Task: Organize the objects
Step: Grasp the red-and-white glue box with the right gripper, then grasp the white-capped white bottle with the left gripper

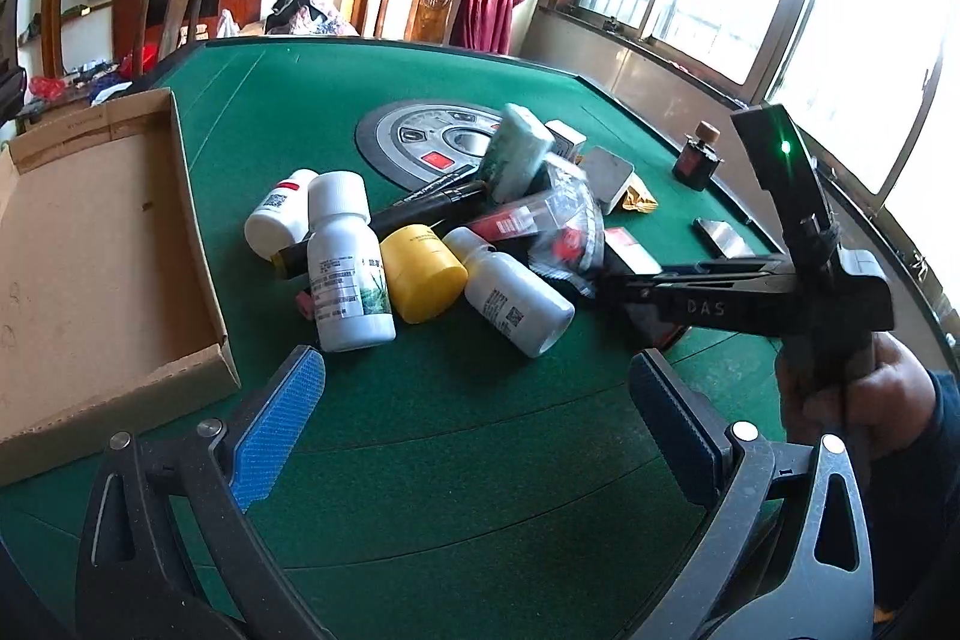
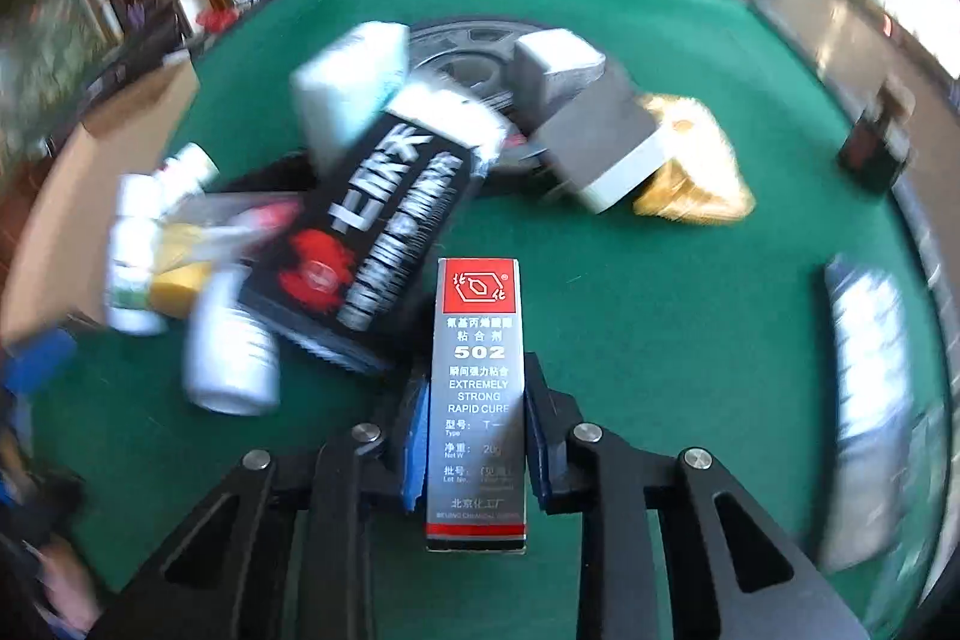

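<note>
A grey and red "502" glue box (image 2: pixel 478 304) stands lengthwise between the blue pads of my right gripper (image 2: pixel 477 382), which is shut on it just above the green table (image 2: pixel 660 310). In the left wrist view the right gripper (image 1: pixel 618 280) reaches into the pile from the right, held by a hand (image 1: pixel 870 388). The pile holds white bottles (image 1: pixel 345 268), a yellow jar (image 1: pixel 423 274), a black marker (image 1: pixel 420 214), a black packet (image 2: pixel 372 244) and a pale green pack (image 1: pixel 516 154). My left gripper (image 1: pixel 474 382) hangs open in front of the pile, holding nothing.
A shallow cardboard tray (image 1: pixel 198 244) lies at the table's left. A round control panel (image 1: pixel 420 136) sits mid-table. To the right are a grey box (image 2: pixel 606 142), a gold wrapper (image 2: pixel 690 172), a small dark bottle (image 1: pixel 696 157) and a silver packet (image 1: pixel 720 235). Chairs stand beyond the far edge.
</note>
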`<state>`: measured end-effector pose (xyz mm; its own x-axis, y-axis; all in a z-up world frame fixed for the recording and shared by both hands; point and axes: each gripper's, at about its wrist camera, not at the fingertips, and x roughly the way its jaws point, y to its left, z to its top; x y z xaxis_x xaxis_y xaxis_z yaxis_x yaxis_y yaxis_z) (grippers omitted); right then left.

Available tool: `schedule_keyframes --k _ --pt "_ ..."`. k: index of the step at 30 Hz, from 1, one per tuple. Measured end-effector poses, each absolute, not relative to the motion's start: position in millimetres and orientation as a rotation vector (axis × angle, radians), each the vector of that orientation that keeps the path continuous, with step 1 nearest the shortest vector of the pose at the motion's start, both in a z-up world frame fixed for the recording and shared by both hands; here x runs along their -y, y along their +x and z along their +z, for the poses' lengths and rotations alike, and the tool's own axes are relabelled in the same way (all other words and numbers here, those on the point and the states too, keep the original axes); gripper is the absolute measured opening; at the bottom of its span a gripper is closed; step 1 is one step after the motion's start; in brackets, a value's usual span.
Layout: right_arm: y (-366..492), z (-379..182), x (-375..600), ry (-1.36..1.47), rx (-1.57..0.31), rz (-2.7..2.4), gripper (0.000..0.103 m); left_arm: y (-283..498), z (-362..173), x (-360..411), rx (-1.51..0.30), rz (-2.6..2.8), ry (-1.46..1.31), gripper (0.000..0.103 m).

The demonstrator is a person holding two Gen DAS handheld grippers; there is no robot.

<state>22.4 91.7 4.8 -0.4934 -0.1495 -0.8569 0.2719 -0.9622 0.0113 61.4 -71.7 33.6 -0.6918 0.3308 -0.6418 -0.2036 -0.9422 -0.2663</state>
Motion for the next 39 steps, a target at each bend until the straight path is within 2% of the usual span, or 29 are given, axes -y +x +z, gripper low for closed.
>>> schedule_keyframes --k 2,4,9,12,14,17,22,24,26,27,28,31,35,39 --pt "18 5 -105 1.419 -0.191 -2.544 0.026 61 33 72 0.259 2.63 -1.053 0.102" --pt "15 12 -120 1.351 -0.07 -2.537 0.026 60 32 73 0.273 2.612 -1.064 0.102" --pt "20 26 -133 1.099 0.036 -2.669 0.026 55 32 80 0.325 2.621 -1.125 0.102" --pt "19 22 -131 1.036 0.086 -2.645 0.026 47 37 83 0.268 2.681 -1.183 0.096" --pt "20 25 -140 0.996 0.116 -2.645 0.026 39 42 89 0.288 2.683 -1.213 0.075" --pt "16 31 -157 0.999 0.214 -2.62 0.026 24 51 92 0.334 2.65 -1.231 0.068" --pt "24 45 -167 0.949 0.271 -2.598 0.027 4 48 85 0.239 2.694 -1.333 0.068" --pt "27 52 -165 0.936 0.289 -2.585 0.027 1 42 84 0.215 2.702 -1.368 0.064" --pt "29 54 -162 0.932 0.286 -2.57 0.026 -2 34 86 0.222 2.688 -1.411 0.045" --pt "29 54 -160 0.93 0.289 -2.566 0.026 -3 31 89 0.236 2.687 -1.415 0.042" --pt "30 54 -159 0.929 0.29 -2.557 0.026 -4 29 90 0.24 2.69 -1.421 0.035" --pt "30 54 -156 0.93 0.29 -2.547 0.027 -9 22 93 0.248 2.677 -1.443 0.035" --pt "28 51 -152 0.945 0.289 -2.541 0.027 -19 18 83 0.156 2.717 -1.456 0.034" --pt "28 49 -152 0.943 0.287 -2.54 0.026 -18 17 84 0.181 2.747 -1.418 0.034"
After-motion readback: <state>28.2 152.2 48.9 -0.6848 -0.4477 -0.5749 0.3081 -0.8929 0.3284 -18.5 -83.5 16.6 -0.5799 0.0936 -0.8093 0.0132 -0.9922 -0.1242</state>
